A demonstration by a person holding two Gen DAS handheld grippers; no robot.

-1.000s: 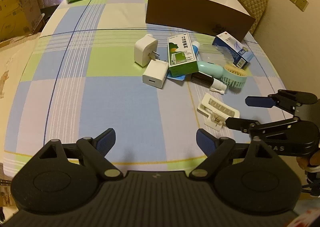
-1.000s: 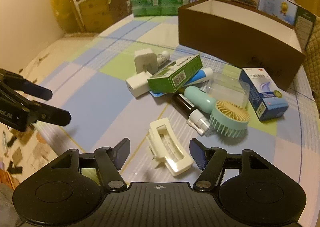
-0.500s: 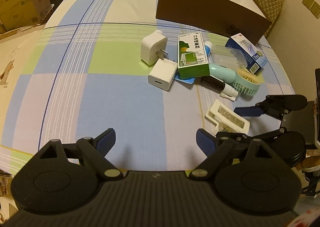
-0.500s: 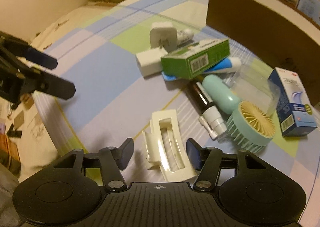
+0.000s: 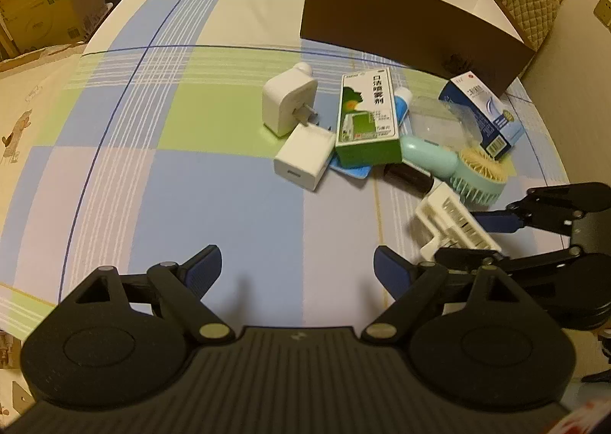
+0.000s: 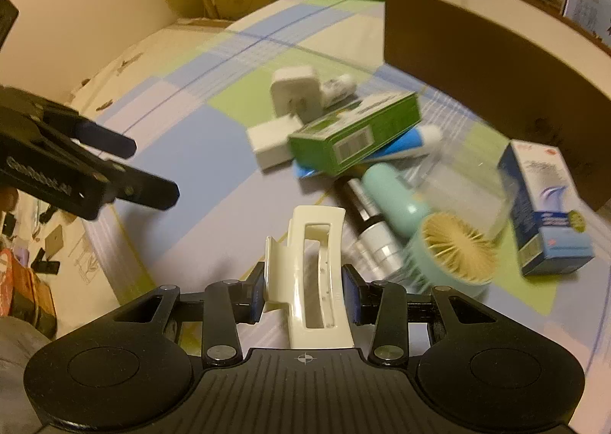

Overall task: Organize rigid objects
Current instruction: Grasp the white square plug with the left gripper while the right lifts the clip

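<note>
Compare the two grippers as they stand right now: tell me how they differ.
The right gripper is shut on the cream hair clip, its blue pads pressed to the clip's sides; the left gripper is open and holds nothing. The right gripper sits at the edge of the clutter, beside the mint fan; the left gripper is over bare checked cloth, away from the items. Both are black with blue pads.

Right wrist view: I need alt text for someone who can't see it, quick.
The right tool is shut on a cream hair claw clip just above a blue-and-green checked tablecloth. Beyond lie a mint handheld fan, a green box, white chargers and a blue box, before a brown open box. The open left tool enters at left.
</note>
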